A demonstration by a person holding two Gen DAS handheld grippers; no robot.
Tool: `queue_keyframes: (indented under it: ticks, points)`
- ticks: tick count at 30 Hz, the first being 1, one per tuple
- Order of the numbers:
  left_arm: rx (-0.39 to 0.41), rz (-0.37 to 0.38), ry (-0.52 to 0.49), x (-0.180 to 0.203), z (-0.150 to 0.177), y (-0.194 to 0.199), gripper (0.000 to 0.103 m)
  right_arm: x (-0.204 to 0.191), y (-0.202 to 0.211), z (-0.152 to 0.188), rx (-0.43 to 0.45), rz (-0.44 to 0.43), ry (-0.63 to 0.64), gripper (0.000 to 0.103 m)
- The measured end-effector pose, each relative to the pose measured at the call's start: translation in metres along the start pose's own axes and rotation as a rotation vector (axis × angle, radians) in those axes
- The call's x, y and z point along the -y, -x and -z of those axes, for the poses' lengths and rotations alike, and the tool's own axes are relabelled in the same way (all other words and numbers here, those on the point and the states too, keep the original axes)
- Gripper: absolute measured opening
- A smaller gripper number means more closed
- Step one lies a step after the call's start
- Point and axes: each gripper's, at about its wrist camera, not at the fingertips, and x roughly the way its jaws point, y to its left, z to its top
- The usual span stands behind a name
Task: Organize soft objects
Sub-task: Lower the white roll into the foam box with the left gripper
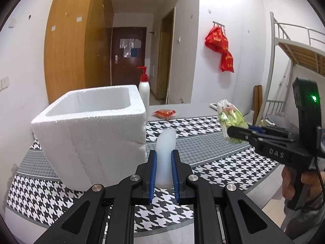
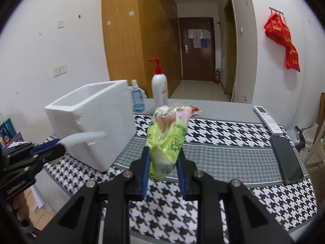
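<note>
The left claw (image 1: pixel 164 168) squeezes a soft white strip (image 1: pixel 165 152) above the table, right next to the foam box (image 1: pixel 91 134). The right claw (image 2: pixel 162 168) squeezes a green bag (image 2: pixel 169 136) in the air over the checked cloth (image 2: pixel 223 126). A phone (image 2: pixel 287 158) and remote (image 2: pixel 268 119) lie on the table. Red bags (image 2: pixel 282 40) hang on the white wall.

Two hand-held grippers, left hand-held gripper (image 1: pixel 164 158) and right hand-held gripper (image 2: pixel 164 158); one foam box (image 2: pixel 91 122), two bottles, pump bottle (image 2: pixel 159 89) and blue spray bottle (image 2: pixel 137 97); one remote (image 2: pixel 268 120), one phone (image 2: pixel 288 160), one green packet (image 2: pixel 168 138), one white soft roll (image 1: pixel 165 150), one red packet (image 1: pixel 164 113)
</note>
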Motion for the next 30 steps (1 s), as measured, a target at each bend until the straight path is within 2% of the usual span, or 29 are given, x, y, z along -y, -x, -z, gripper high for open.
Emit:
queue_keyframes:
  ticks: [10,23,30]
  points:
    - [0.026,0.06,-0.012,-0.005,-0.014,0.007,0.016,-0.006,0.015,0.001,0.062,0.028,-0.037,0.028]
    - [0.106,0.025,-0.039,-0.006,-0.05,0.001,0.016,-0.015,0.015,-0.02,0.112,0.019,-0.038,0.028]
    - [0.126,-0.025,-0.029,-0.012,-0.059,-0.003,0.016,-0.023,0.015,-0.035,0.142,0.0,-0.017,0.028]
